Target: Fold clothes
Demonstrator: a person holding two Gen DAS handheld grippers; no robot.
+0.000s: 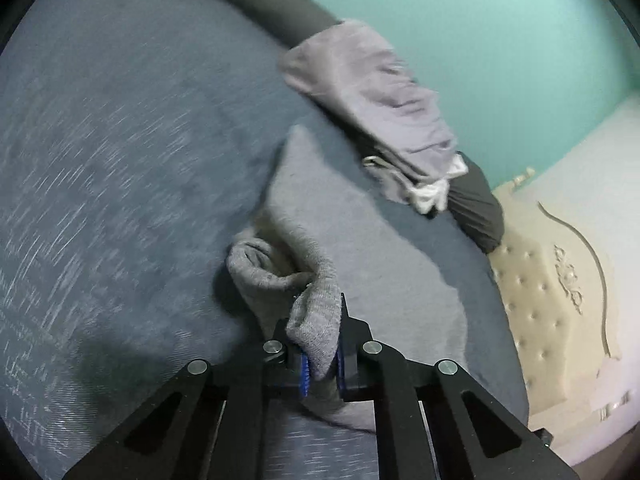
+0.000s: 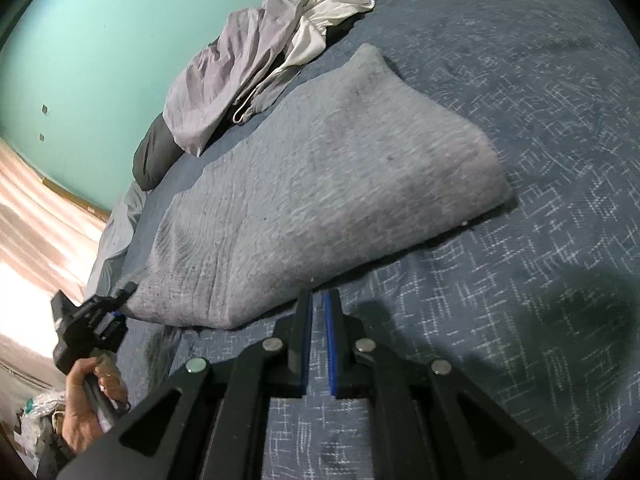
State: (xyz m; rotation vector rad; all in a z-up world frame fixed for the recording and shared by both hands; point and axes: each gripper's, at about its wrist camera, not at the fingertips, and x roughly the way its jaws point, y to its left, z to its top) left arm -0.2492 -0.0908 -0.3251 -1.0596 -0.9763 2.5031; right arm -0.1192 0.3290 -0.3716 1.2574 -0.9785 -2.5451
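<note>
**A:** Grey knit cloth [image 1: 316, 312] is what we see pinched in the left gripper [image 1: 322, 364]: its blue pads are pressed onto a bunched corner, which is lifted off the bedspread [image 1: 120, 140] with a curl of fabric hanging just beyond the fingertips.

**B:** Agreed. From the right wrist view we note the same grey garment [image 2: 320, 200] lying mostly flat on the blue patterned bedspread [image 2: 520, 280], folded over, one long edge toward us. The left gripper [image 2: 116, 316] sits at the garment's near left corner, held by a hand [image 2: 90, 396].

**A:** And the right gripper [image 2: 319, 340]?

**B:** We record its jaws pressed nearly together, only a thin slit between the blue pads, nothing between them. It hangs just beside the garment's near edge, over bare bedspread, not touching the cloth as far as we can tell.

**A:** Beyond the garment, on its far side, we log a crumpled lilac garment [image 2: 224, 80] and a white one [image 2: 328, 12], heaped on a dark pillow [image 2: 154, 160] against the turquoise wall [image 2: 100, 40].

**B:** The left wrist view is motion-blurred; we still make out the lilac garment [image 1: 380, 100], the dark pillow [image 1: 476, 204] and a cream tufted headboard [image 1: 552, 288] right of the garment.
</note>
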